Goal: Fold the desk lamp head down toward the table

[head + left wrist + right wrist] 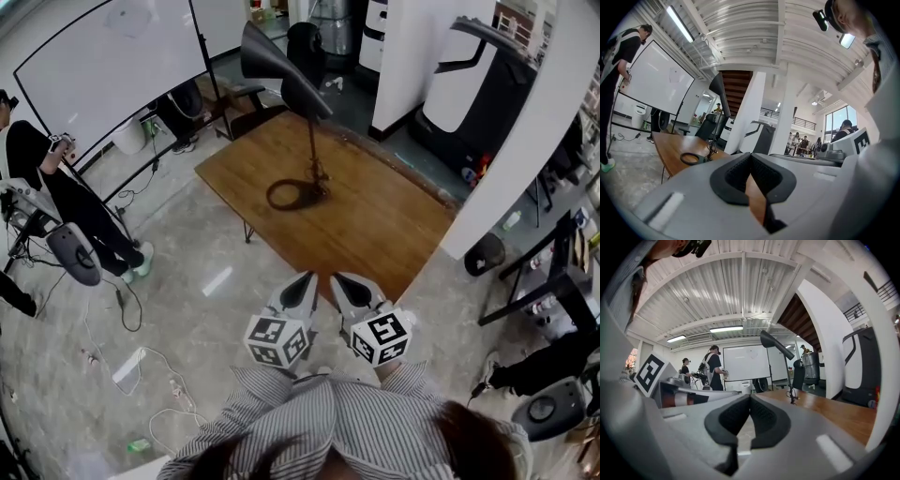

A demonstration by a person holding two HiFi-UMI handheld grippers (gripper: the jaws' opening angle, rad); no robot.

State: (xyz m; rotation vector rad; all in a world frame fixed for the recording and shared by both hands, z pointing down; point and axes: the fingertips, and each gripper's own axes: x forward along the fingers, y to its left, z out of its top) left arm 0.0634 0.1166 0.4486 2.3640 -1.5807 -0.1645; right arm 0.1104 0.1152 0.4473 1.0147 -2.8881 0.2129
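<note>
A black desk lamp stands on the wooden table (375, 225), its ring base (286, 194) flat and its thin stem (312, 141) upright. The cone-shaped lamp head (267, 58) is raised high, tilted up to the left. In the left gripper view the ring base (690, 158) and lamp head (717, 89) show far off; in the right gripper view the lamp head (771, 341) tops its stem. My left gripper (307, 279) and right gripper (339, 279) hang side by side before the table's near edge, both shut on nothing, well short of the lamp.
A person (56, 187) stands at the left by a whiteboard (112, 56). A black chair (305, 47) sits behind the table. A white pillar (525, 141) and a treadmill (478, 75) stand to the right. Cables lie on the floor at the left.
</note>
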